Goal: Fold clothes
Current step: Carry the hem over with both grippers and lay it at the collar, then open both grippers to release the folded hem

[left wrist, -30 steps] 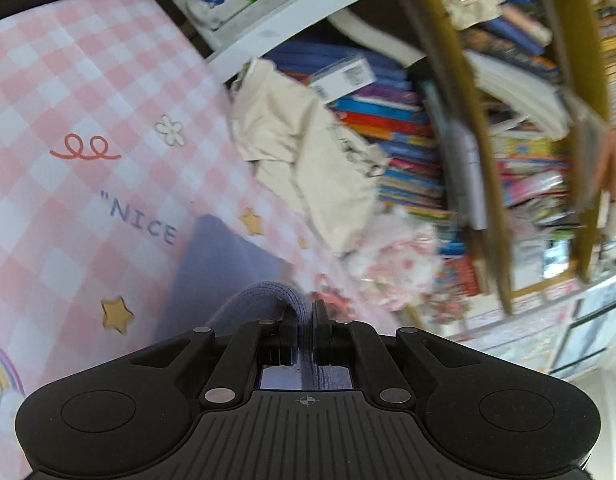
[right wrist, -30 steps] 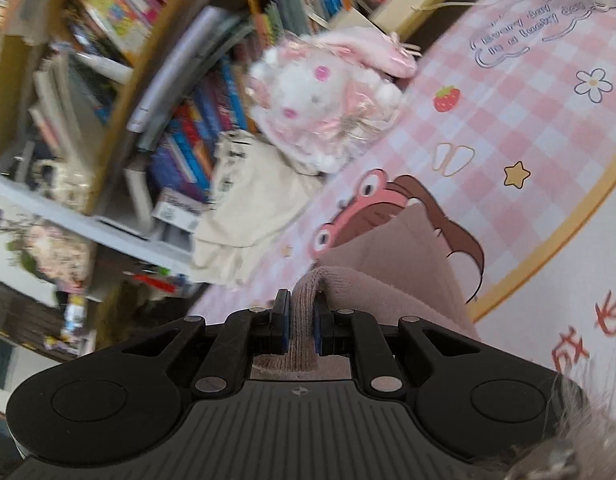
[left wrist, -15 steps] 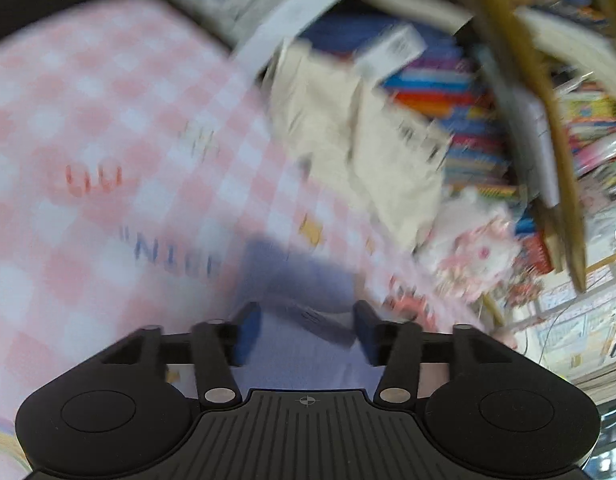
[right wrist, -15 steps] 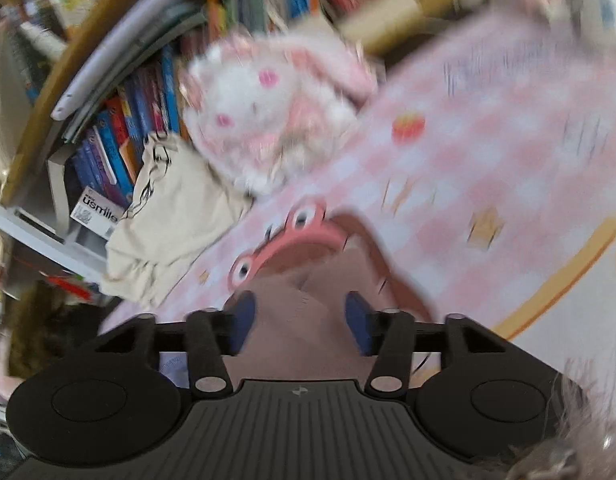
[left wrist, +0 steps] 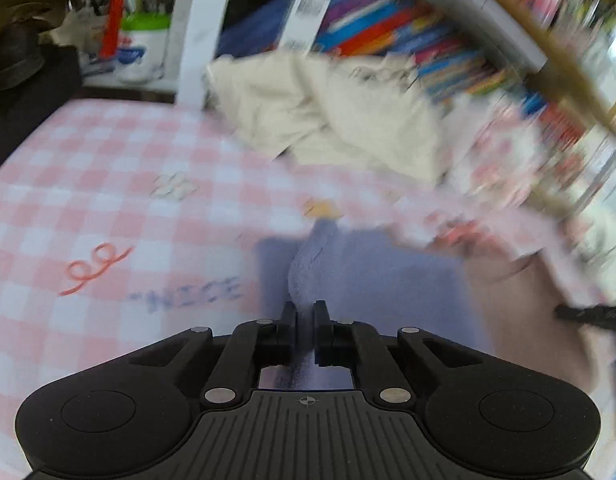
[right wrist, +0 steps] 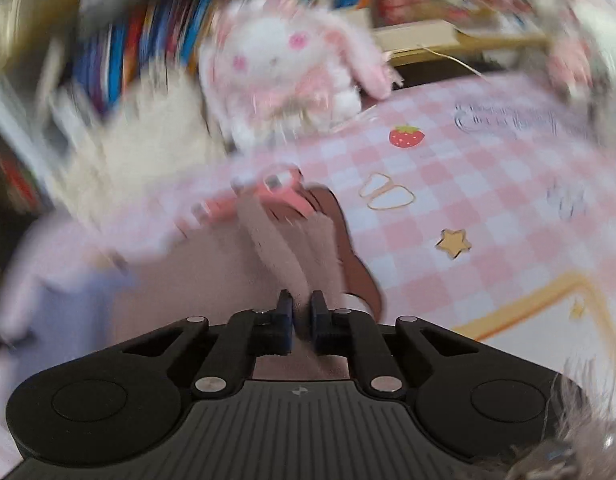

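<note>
Presently catalogued: one soft garment point(left wrist: 372, 280), lavender on the left side and dusty pink on the right, lay on the pink checked bench point(left wrist: 107, 208). Left gripper point(left wrist: 305, 320): jaws closed on a raised lavender ridge. Right gripper point(right wrist: 301, 314): jaws closed on a pink ridge of that garment. Cream cloth point(left wrist: 328, 116) and plush rabbit point(right wrist: 283, 64) sat behind, against the bookshelf point(left wrist: 388, 28). Both views were blurred. Judged advice: both grips should travel level and together, edges matched, keeping the fold short of the cream cloth.

Checked surface point(left wrist: 107, 184) lies open on both sides; cream cloth heap point(left wrist: 328, 116), plush rabbit point(right wrist: 283, 68) and bookshelf point(left wrist: 388, 28) block the far edge
</note>
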`<control>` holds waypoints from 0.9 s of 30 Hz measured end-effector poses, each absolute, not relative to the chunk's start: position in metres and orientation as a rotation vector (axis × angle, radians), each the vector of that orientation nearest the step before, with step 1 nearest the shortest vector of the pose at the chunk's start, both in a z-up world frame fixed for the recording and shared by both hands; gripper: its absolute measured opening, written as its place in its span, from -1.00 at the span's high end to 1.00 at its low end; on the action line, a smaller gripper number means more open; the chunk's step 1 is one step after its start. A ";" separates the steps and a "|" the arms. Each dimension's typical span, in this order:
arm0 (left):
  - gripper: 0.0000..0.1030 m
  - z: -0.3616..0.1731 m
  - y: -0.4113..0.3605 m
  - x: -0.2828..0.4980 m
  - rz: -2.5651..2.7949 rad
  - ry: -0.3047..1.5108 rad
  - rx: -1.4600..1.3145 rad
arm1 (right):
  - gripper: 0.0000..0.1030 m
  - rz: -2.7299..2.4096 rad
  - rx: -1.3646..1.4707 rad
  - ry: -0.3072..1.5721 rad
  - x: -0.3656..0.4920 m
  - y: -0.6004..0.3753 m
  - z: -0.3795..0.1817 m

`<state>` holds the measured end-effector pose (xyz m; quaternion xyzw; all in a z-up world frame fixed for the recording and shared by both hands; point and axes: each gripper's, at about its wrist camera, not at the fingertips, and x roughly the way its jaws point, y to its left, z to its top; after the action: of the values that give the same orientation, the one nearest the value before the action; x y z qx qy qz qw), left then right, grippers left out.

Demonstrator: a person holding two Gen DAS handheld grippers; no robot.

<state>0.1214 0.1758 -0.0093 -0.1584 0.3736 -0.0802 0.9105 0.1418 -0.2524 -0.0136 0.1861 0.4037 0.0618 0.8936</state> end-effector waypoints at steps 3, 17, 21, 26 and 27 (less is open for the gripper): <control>0.88 -0.018 0.175 0.130 -0.157 0.816 -0.320 | 0.83 0.103 0.433 0.805 0.136 -0.262 -0.011; -0.23 -0.014 0.181 0.132 -0.092 0.794 -0.288 | 0.34 0.104 0.294 0.803 0.140 -0.268 -0.020; -0.22 -0.005 0.160 0.132 -0.032 0.728 -0.121 | 0.34 0.151 0.243 0.796 0.153 -0.257 -0.017; -0.21 -0.006 0.154 0.140 -0.058 0.730 -0.110 | 0.37 0.175 0.172 0.801 0.167 -0.240 -0.018; -0.19 -0.007 0.155 0.141 -0.061 0.732 -0.120 | 0.56 0.179 0.151 0.805 0.170 -0.236 -0.018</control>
<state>0.1413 0.1547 -0.0072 -0.0586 0.3578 -0.0297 0.9315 0.1701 -0.2356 -0.0185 0.0735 0.3909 0.0868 0.9134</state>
